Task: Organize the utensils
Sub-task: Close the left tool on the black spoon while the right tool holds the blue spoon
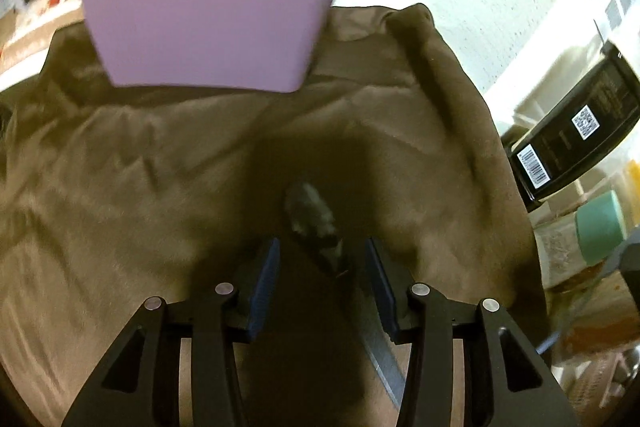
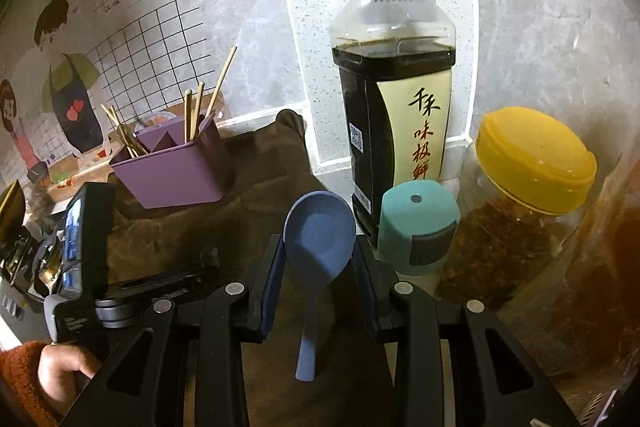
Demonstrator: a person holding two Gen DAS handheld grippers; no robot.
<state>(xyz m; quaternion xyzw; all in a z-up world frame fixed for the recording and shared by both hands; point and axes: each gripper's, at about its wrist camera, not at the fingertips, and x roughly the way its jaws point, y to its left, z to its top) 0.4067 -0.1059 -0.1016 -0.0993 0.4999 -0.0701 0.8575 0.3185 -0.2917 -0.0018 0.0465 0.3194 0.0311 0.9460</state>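
The blue spoon (image 2: 320, 231) is being gripped by the right gripper (image 2: 318, 267) at lower centre, ready for the caddy (image 2: 176, 167); the left gripper (image 1: 322, 267) is standing wide open, empty, over a knife (image 1: 320, 231).

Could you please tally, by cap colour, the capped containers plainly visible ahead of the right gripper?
Gold cap: 1, the soy sauce bottle
Teal cap: 1, the small container
Yellow lid: 1, the jar
Total: 3

A brown cloth (image 1: 140, 187) covers the counter, bearing the purple holder (image 1: 208, 27).
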